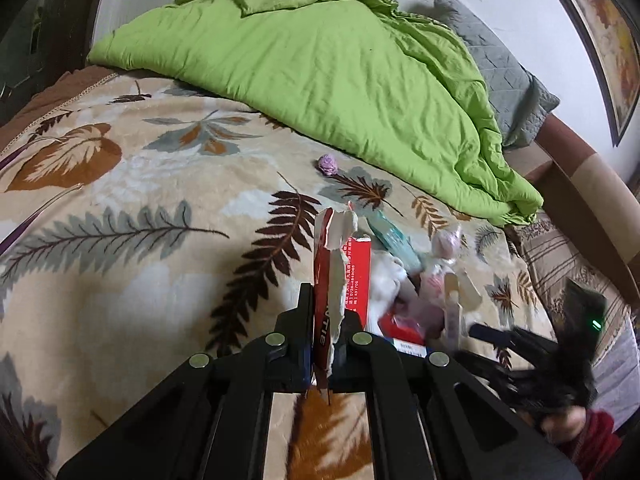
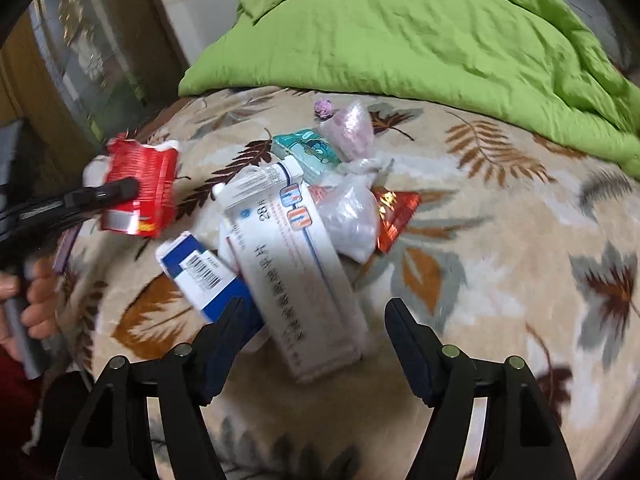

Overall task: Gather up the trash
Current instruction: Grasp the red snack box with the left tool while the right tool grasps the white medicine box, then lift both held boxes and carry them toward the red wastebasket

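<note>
My left gripper (image 1: pixel 326 300) is shut on a torn red carton (image 1: pixel 336 264) and holds it above the bed; it also shows in the right wrist view (image 2: pixel 138 194) at the left. My right gripper (image 2: pixel 316 312) is open and empty, hovering over a trash pile: a long white medicine box (image 2: pixel 298 276), a blue and white box (image 2: pixel 200 274), a teal tissue pack (image 2: pixel 308 152), clear plastic bags (image 2: pixel 352 216) and a red foil wrapper (image 2: pixel 396 212). A small purple wad (image 2: pixel 323 107) lies farther back.
The trash lies on a leaf-patterned blanket (image 2: pixel 500 280) on a bed. A bunched green duvet (image 2: pixel 420 28) fills the back, with a grey pillow (image 1: pixel 492 60) behind it. A dark cabinet (image 2: pixel 60 60) stands at the left.
</note>
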Demonstrator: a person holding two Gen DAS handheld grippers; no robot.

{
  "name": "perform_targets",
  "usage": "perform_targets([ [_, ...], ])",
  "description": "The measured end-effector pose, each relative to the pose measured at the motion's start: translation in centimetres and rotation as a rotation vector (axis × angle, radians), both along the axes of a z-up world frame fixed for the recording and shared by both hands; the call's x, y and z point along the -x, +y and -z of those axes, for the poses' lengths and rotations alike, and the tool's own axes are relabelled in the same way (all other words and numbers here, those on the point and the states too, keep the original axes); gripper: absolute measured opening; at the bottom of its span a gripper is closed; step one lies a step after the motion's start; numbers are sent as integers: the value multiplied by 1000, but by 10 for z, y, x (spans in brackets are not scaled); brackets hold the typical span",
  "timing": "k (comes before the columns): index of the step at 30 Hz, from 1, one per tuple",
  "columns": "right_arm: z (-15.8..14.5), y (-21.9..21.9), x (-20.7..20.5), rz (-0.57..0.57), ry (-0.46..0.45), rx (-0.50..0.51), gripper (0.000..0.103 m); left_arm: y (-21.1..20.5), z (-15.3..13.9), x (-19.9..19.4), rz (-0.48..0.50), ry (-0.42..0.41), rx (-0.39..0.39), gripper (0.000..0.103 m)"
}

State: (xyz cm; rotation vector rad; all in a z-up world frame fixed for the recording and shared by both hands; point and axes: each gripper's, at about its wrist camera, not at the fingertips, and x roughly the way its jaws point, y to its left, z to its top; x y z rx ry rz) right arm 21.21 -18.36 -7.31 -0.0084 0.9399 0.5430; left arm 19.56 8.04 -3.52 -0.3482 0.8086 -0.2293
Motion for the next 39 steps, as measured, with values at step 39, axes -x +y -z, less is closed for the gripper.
perform_targets([
  [39, -29, 0, 133, 363, -109, -105, 62, -64, -12, 128, -71, -241, -347, 4],
])
